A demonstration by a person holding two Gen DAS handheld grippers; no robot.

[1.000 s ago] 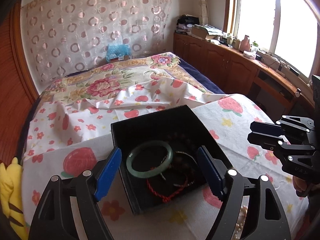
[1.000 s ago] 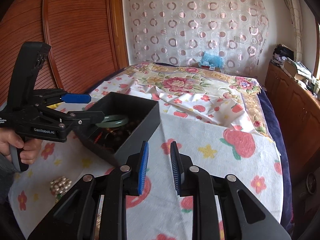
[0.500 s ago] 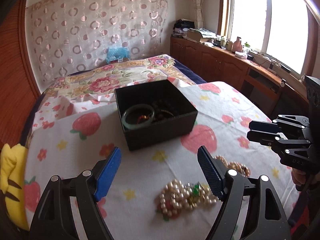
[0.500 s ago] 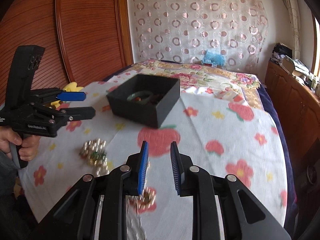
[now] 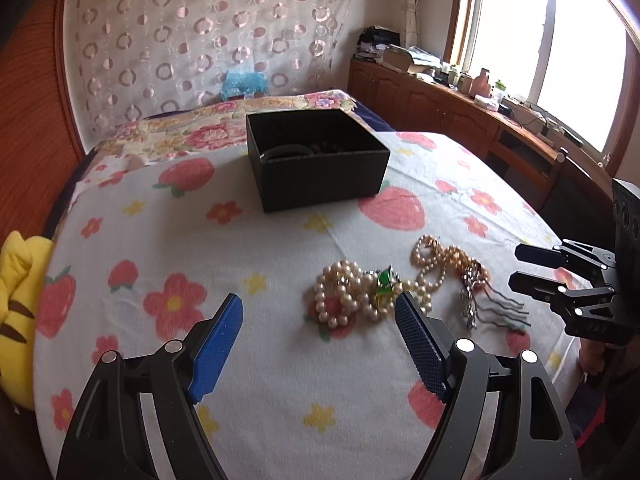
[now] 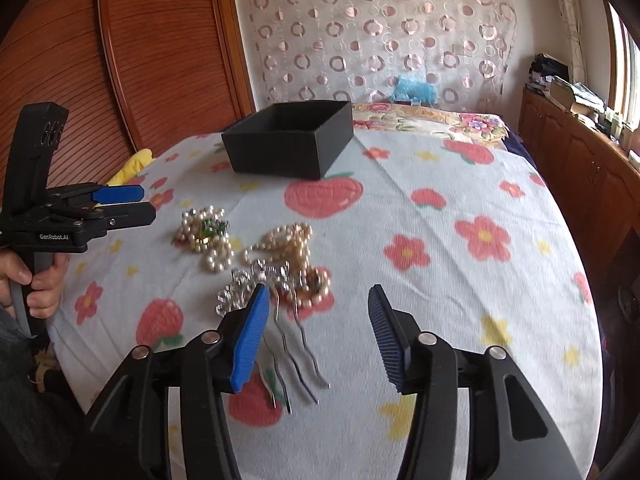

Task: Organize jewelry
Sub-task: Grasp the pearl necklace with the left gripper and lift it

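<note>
On the bed, over a white cloth (image 5: 280, 320) printed with strawberries and flowers, the left gripper (image 5: 318, 344) hangs with its blue pads spread wide and nothing between them. Just past its right pad, toward one o'clock in its own view, a tangle of white pearls (image 5: 344, 296) with a green stone (image 5: 385, 278) lies on the cloth. Beside that, further toward two o'clock, sits a peach-coloured pearl strand (image 5: 440, 260), and touching its near end a silver hair comb (image 5: 480, 300) with dark wavy prongs.

The black box (image 5: 320, 172) stands well beyond the pile, at twelve o'clock from the left gripper, open at the top. A pale green bangle (image 5: 286, 154) shows just inside its near wall; the rest of its contents are too dark to make out.

The right gripper (image 6: 316, 332) is over the near end of the heap, its jaws opening. The prongs of the hair comb lie on the cloth between its pads in its own view, but neither pad presses on them. From there the white pearls are at eleven o'clock and the box is far off at twelve.

A hand (image 6: 38, 280) grips the handle of the left gripper at nine o'clock in the right view. A yellow plush toy (image 5: 16, 300) sits at the left edge of the bed, against the wooden headboard (image 6: 120, 60).
</note>
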